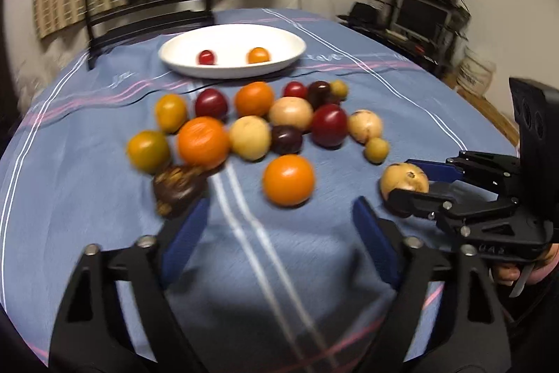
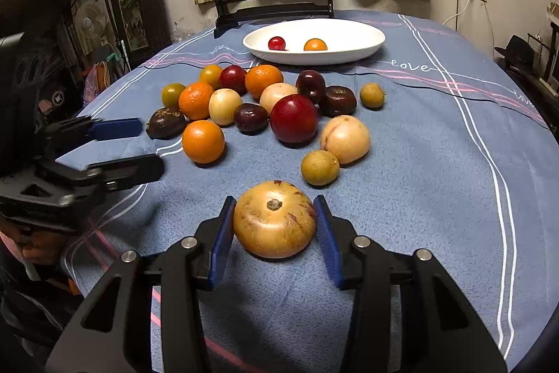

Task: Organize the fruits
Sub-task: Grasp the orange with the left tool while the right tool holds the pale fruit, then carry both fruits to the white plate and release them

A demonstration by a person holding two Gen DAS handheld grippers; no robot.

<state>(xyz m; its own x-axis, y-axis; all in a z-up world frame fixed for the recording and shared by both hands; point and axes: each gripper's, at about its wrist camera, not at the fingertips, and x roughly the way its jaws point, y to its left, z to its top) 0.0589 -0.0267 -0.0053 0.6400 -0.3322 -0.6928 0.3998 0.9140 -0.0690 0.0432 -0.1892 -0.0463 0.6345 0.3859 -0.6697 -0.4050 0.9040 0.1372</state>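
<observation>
Where right tongs straddle, tan fruit between pads

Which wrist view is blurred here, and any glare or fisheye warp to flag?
Left wrist view: motion blur smears the fruit pile and tablecloth stripes; white dish looks overexposed. Right wrist view: sharp, tan fruit between the right gripper pads is crisp, with a soft highlight on the red fruit. Both views: dark corners and edges bowed by the lens.

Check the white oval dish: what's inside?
The white oval dish holds a small red fruit and a small orange fruit, apart. The near rim hides their undersides and the dish floor in front.
</observation>
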